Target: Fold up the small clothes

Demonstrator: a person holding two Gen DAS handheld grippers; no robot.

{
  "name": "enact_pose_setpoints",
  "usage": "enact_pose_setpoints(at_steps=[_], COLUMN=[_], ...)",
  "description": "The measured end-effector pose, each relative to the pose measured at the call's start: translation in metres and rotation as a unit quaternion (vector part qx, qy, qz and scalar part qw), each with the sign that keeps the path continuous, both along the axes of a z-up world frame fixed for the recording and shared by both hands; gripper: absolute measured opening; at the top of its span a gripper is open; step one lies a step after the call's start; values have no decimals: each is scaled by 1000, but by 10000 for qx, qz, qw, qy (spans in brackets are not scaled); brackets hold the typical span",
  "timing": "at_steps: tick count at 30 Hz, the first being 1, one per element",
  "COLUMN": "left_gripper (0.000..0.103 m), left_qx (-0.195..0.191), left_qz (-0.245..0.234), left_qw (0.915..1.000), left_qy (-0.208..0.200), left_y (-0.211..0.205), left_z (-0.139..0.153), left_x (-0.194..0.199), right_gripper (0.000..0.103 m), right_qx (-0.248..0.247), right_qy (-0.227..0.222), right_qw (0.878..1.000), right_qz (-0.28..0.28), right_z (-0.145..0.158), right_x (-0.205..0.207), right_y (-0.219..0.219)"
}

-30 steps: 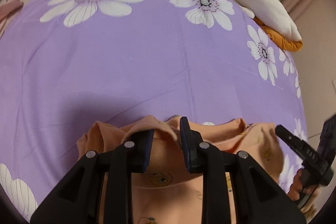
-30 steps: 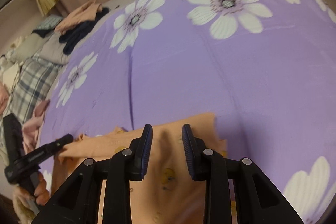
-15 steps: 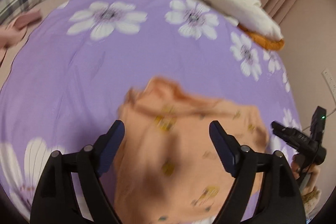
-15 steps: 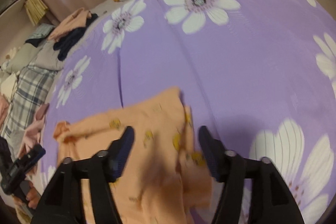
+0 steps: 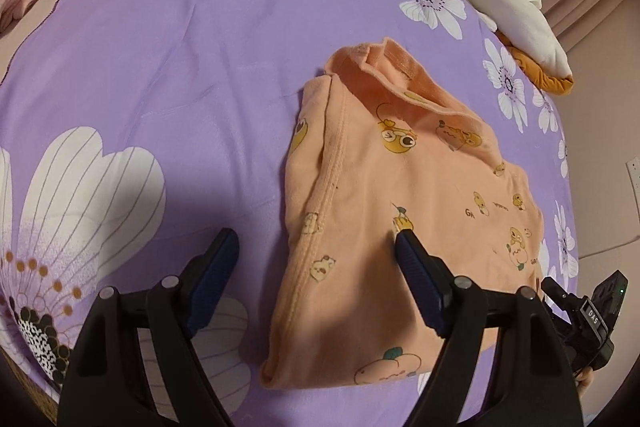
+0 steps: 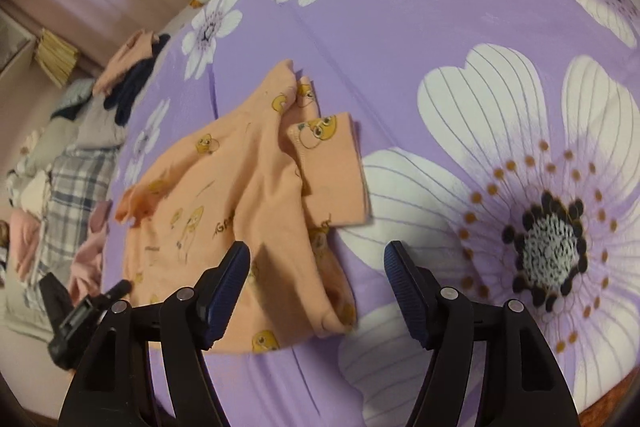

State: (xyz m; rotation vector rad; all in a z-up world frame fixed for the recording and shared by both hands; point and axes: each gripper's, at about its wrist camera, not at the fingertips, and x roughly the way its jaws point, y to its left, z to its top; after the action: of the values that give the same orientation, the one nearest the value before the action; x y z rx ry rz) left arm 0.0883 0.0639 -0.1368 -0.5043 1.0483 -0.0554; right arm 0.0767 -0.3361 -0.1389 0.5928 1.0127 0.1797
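The orange shirt (image 5: 400, 195) lies folded on the purple bed (image 5: 180, 67). Both tongs, left (image 5: 316, 247) and right (image 6: 316, 263), hang over it, holding nothing; the left closing, the right opening. Next, I think: grab the shirt's near edge evenly and fold flat.

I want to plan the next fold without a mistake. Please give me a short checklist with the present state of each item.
1. Peach shirt lies on the purple bedspread: ok.
2. Left gripper free of cloth, jaws closing slightly: ok.
3. Right gripper free of cloth, jaws opening: ok.
4. Sleeve tucked in: not ok, it sticks out sideways.
5. Collar flat: not ok, it stands up.
6. Layers underneath smooth: cannot tell.
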Motion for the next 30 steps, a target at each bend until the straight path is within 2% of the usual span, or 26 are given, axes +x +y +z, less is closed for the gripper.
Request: enact_pose_setpoints(at_steps=[4, 7, 10, 11, 12, 14, 15, 17, 22, 25, 27, 30], left_gripper=[80, 73, 58, 50, 45, 45, 43, 39, 39, 39, 40, 41], left_qx=[-57, -42, -90, -148, -195, -174, -148, -189, -431, -730, -788, -746], left_qz=[-76, -159, -243, -288, -329, -342, -348, -375, -434, -552, -631, -694], left_qw=[9999, 9998, 9994, 9992, 9989, 9989, 9988, 9986, 9976, 9952, 9942, 9938], left_qy=[-74, -148, -234, -251, -257, -278, -296, -313, -311, -358, -373, -453], left_y=[-2, -5, -7, -7, -8, -9, -10, -9, -7, -8, -11, -13], left_z=[-2, -3, -5, -6, -6, -6, -6, -5, -2, 2, 6, 11], left_x=[0, -1, -1, 0, 0, -1, -2, -3, -8, -10, -12, -16], right_gripper=[70, 70, 69, 61, 45, 27, 24, 21, 18, 17, 17, 17], right_qx=[334, 870, 466, 310, 203, 167, 95, -83, 374, 408, 257, -280], right_qy=[-82, 15, -77, -96, -99, -57, -63, -186, -661, -846, -947, -1040], right_qw=[9993, 9951, 9974, 9980, 9983, 9980, 9983, 9986, 9968, 9955, 9952, 9936], right_qz=[135, 472, 545, 544, 541, 611, 580, 498, 250, 152, 19, -334], right_z=[-5, -16, -13, -11, -10, -10, -9, 1, 30, 49, 59, 71], right_x=[11, 30, 45, 49, 51, 53, 52, 50, 37, 29, 23, 13], right_y=[6, 21, 38, 45, 48, 56, 59, 62, 40, 28, 20, 3])
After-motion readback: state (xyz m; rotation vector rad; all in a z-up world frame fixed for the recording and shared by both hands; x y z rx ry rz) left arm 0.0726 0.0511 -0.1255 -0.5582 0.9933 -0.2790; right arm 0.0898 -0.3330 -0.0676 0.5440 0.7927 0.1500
